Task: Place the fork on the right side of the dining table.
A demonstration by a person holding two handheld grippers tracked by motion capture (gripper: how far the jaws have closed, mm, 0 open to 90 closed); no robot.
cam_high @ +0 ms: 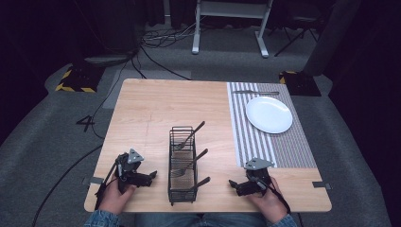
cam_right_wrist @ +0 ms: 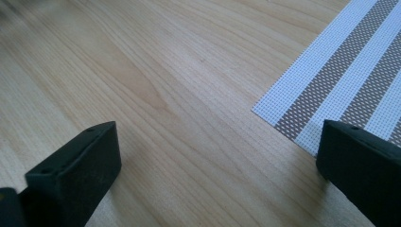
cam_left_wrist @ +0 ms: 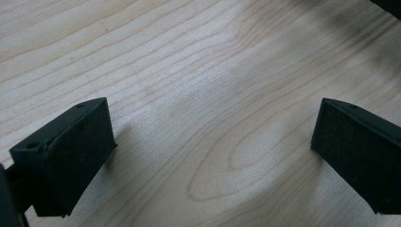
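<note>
Both jaws are wide and empty, so I'd swing the right gripper (cam_high: 232,183) toward 9 o'clock and pinch the nearest fork (cam_high: 191,186) handle poking from the wire caddy (cam_high: 182,195), left gripper (cam_high: 152,176) steadying it.

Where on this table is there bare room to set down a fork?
Bare wood lies left of the wire caddy, up to the table's far edge, and between caddy and striped placemat. The placemat's near half is free. The plate and knife crowd its far end.
</note>
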